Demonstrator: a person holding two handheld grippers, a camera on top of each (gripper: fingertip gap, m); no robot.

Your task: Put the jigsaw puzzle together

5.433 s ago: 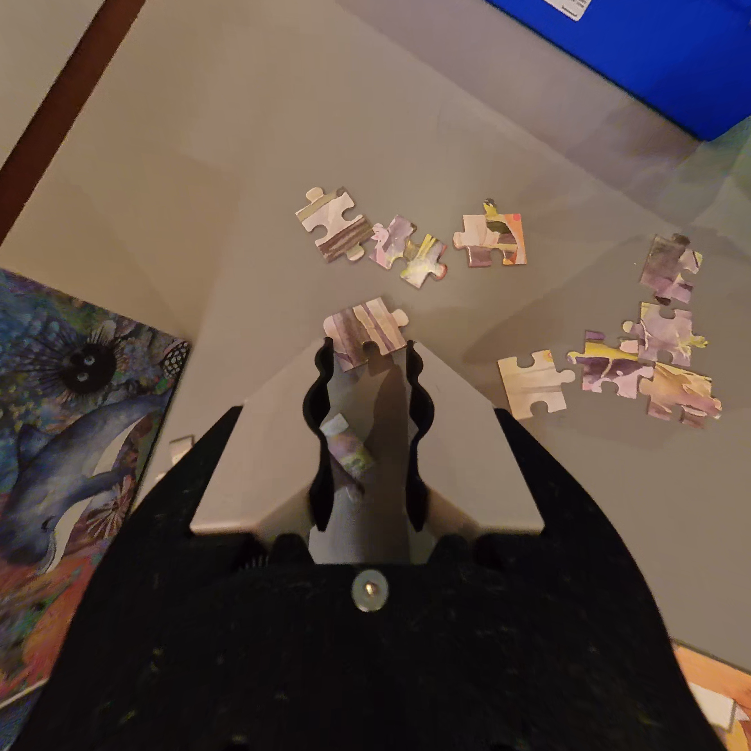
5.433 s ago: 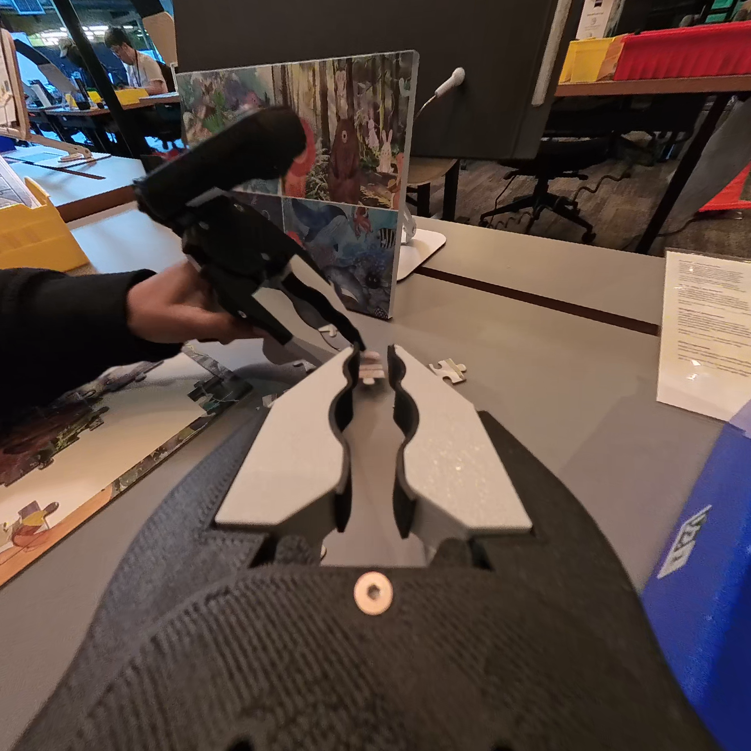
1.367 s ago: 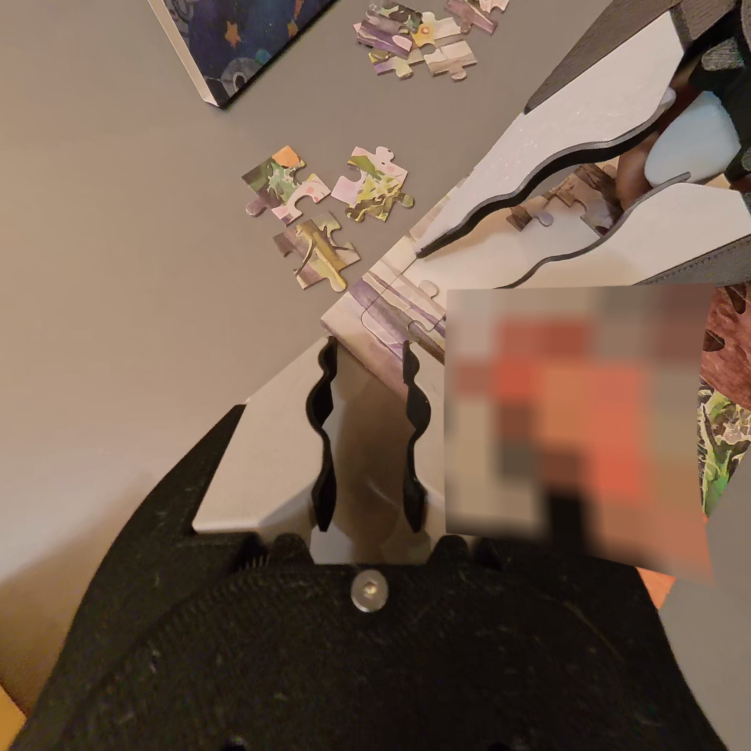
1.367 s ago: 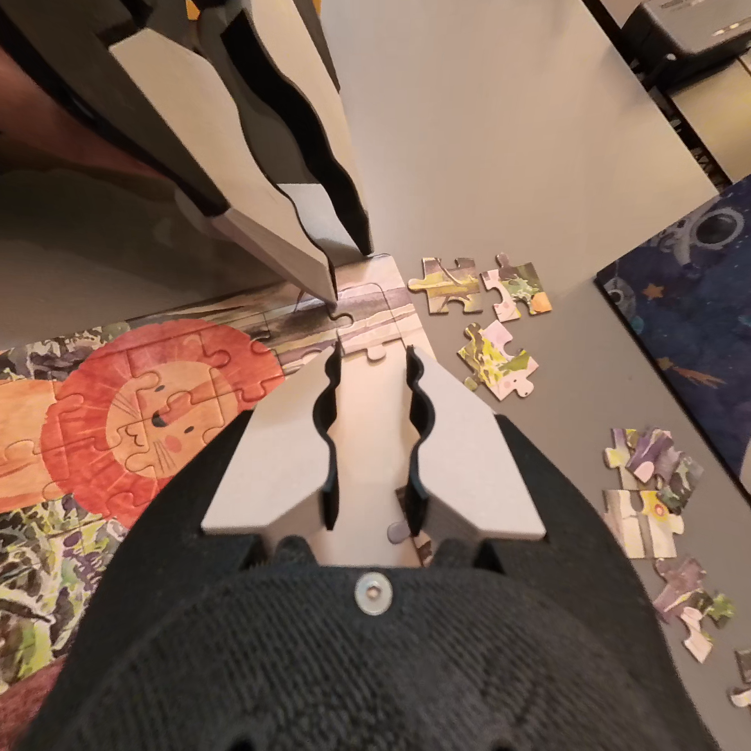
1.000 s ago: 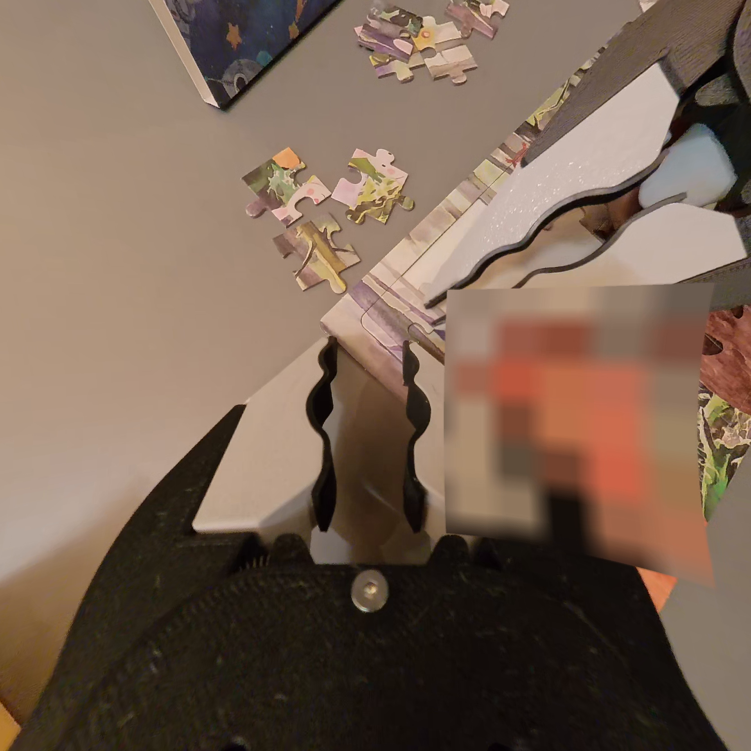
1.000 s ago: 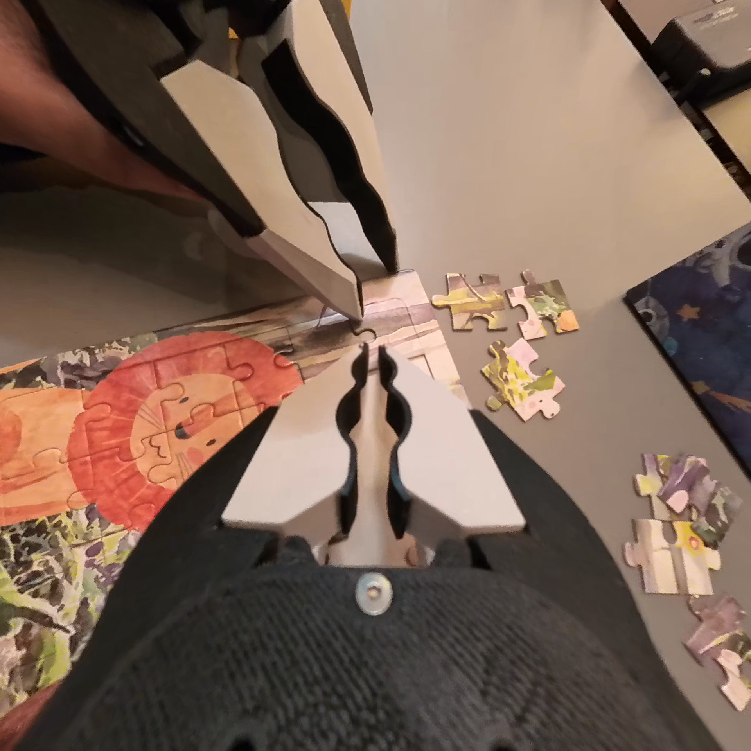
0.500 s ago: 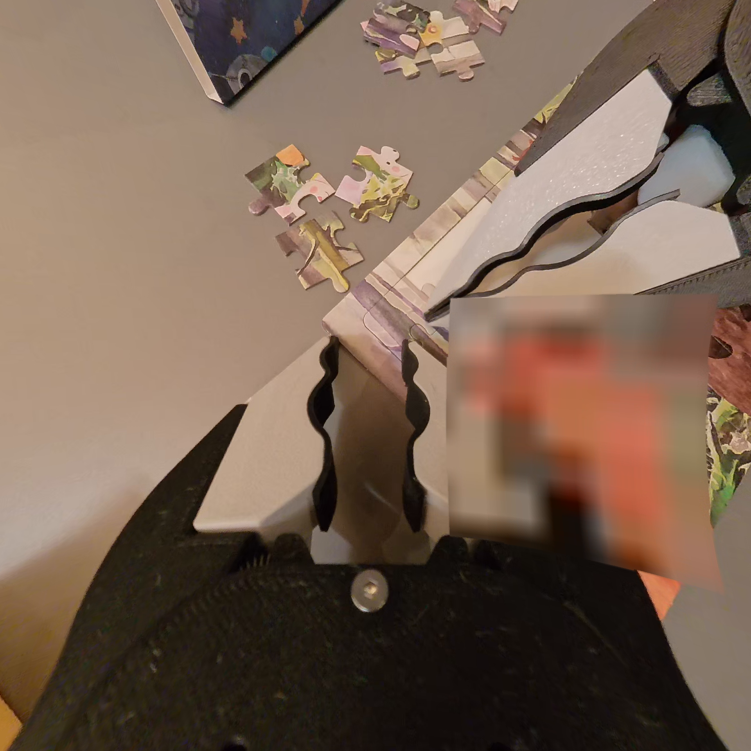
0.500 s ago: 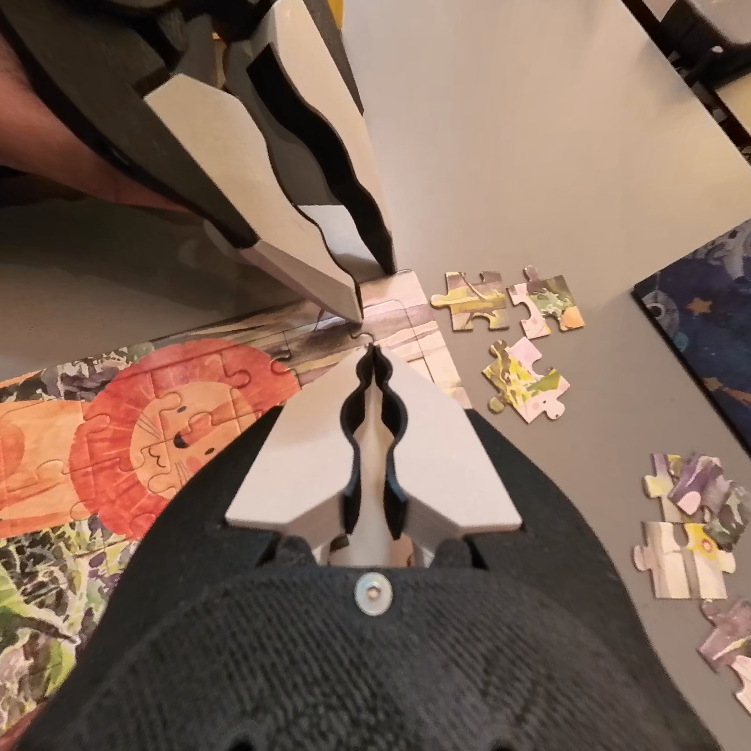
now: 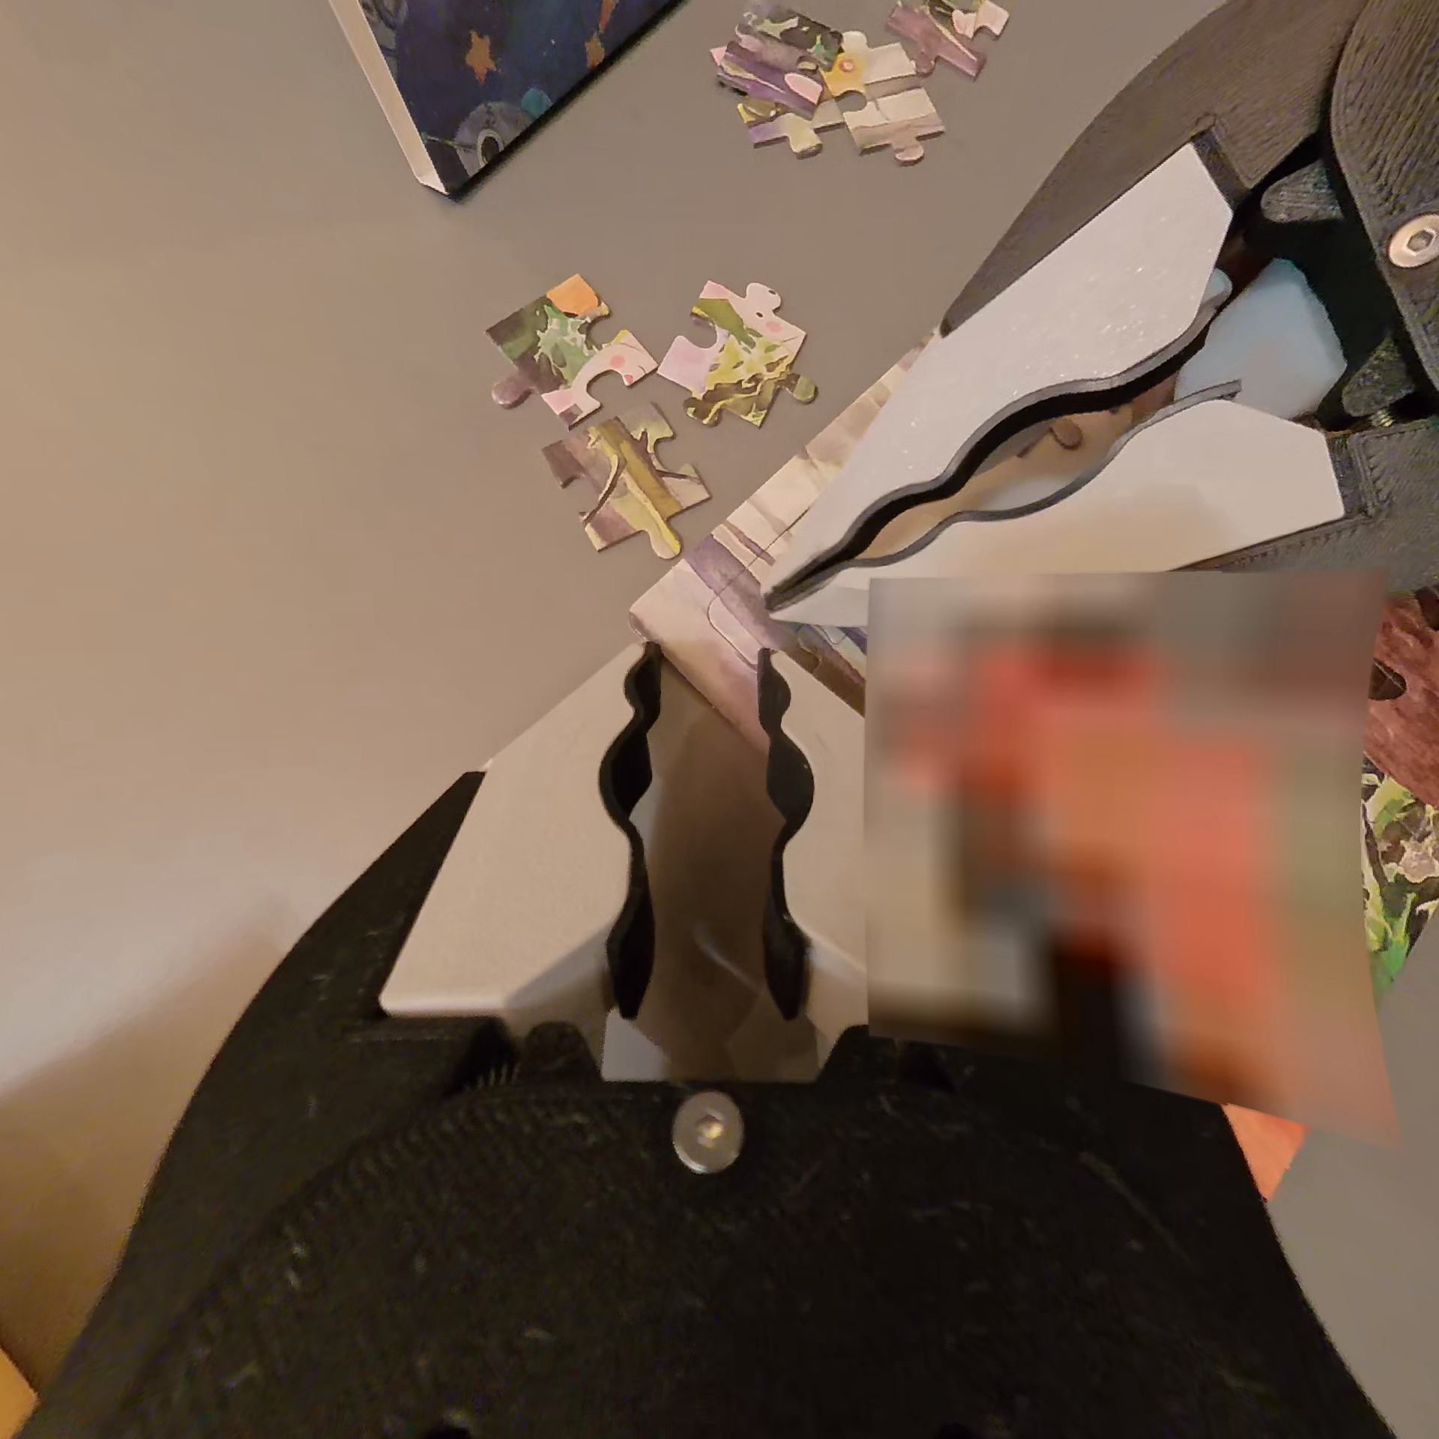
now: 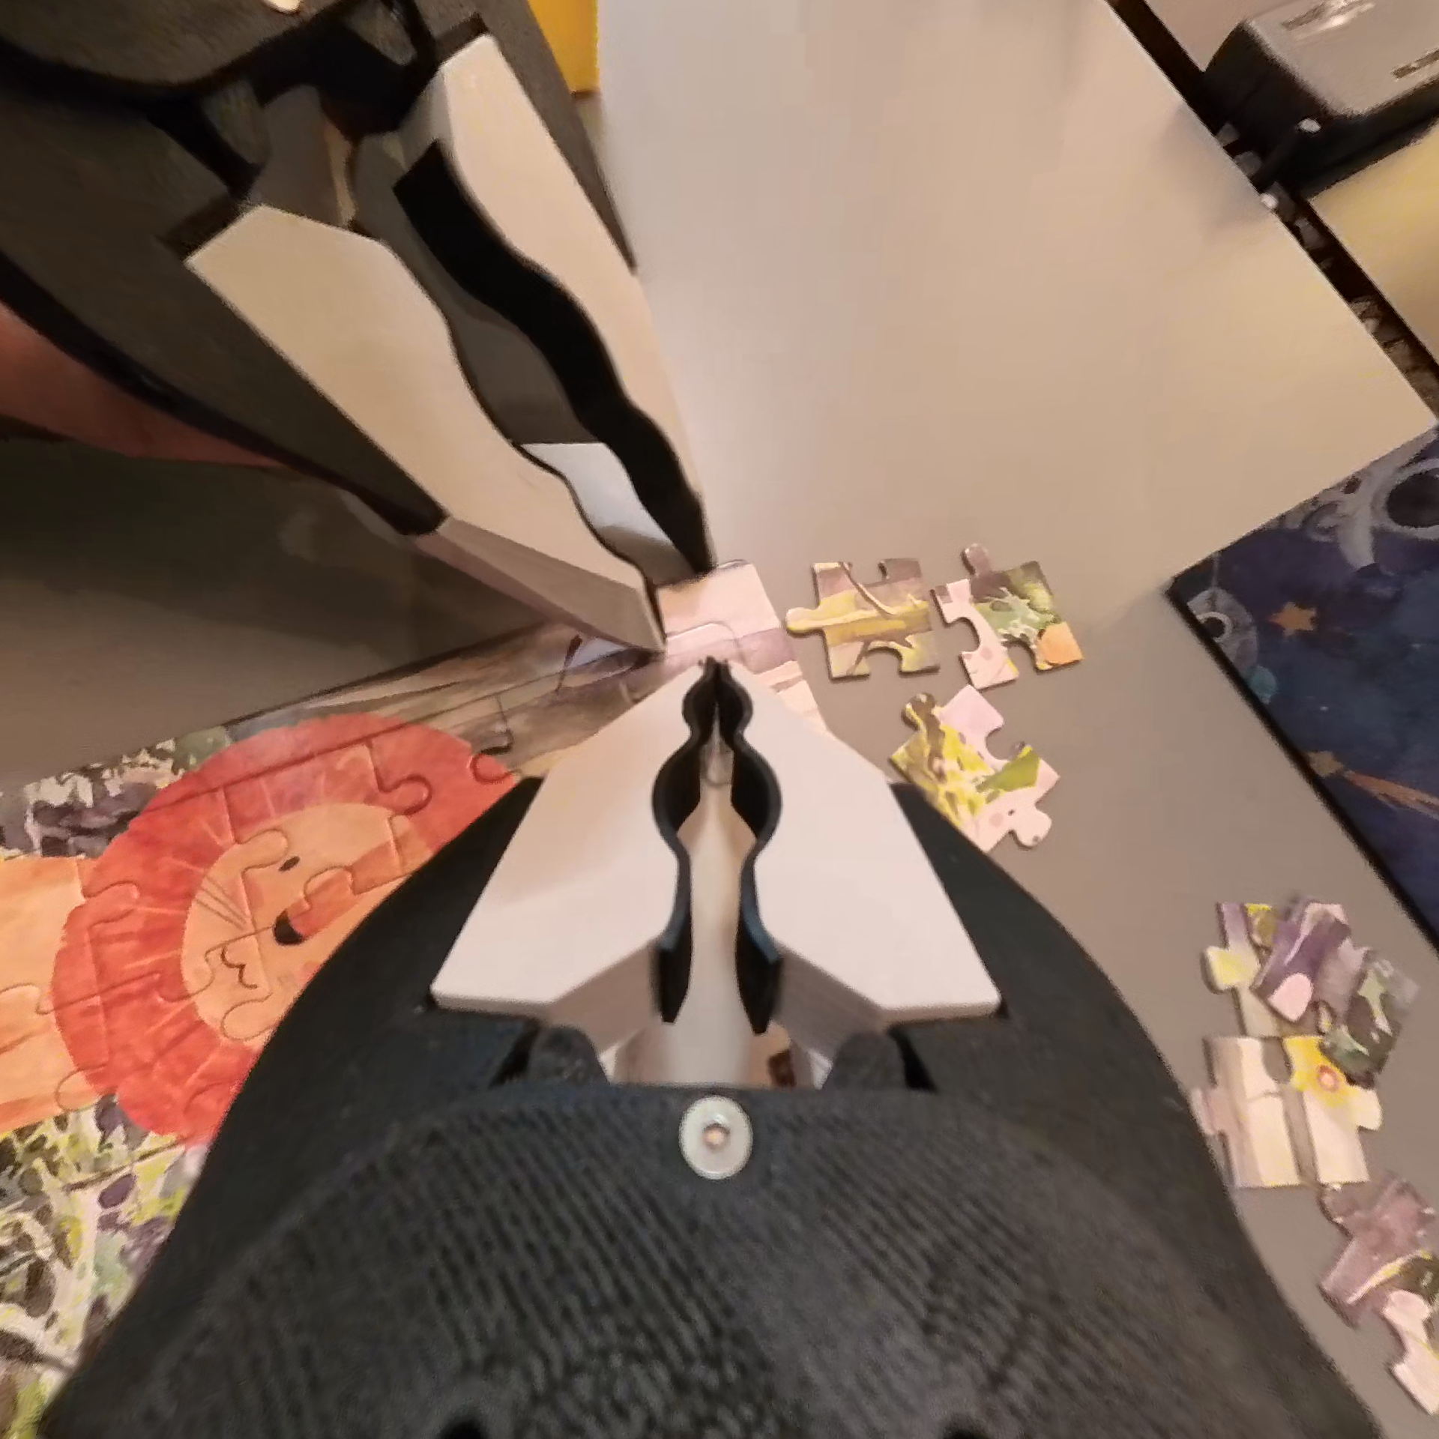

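The partly assembled jigsaw puzzle (image 10: 233, 856) shows an orange lion and lies on the grey table. Its pale purple corner piece (image 10: 728, 599) also shows in the left wrist view (image 9: 705, 615). My left gripper (image 9: 707, 658) is open, with its tips on either side of that corner; it also shows in the right wrist view (image 10: 679, 596). My right gripper (image 10: 710, 670) is shut, tips touching on the puzzle just behind the corner, with nothing visible between them; it also shows in the left wrist view (image 9: 775, 603). Three loose pieces (image 9: 623, 483) lie beside the corner.
A cluster of loose pieces (image 10: 1308, 1051) lies farther out, also in the left wrist view (image 9: 841, 86). A dark blue starry board (image 10: 1324, 662) lies beyond them, also in the left wrist view (image 9: 498, 70). A yellow object (image 10: 580, 47) stands at the far table edge. Both grippers' tips are close together, under 4 cm apart.
My right gripper has closed from open to shut and moved its tips up to the corner piece. My left gripper has stayed open at the corner. Earlier it was over loose pieces elsewhere.
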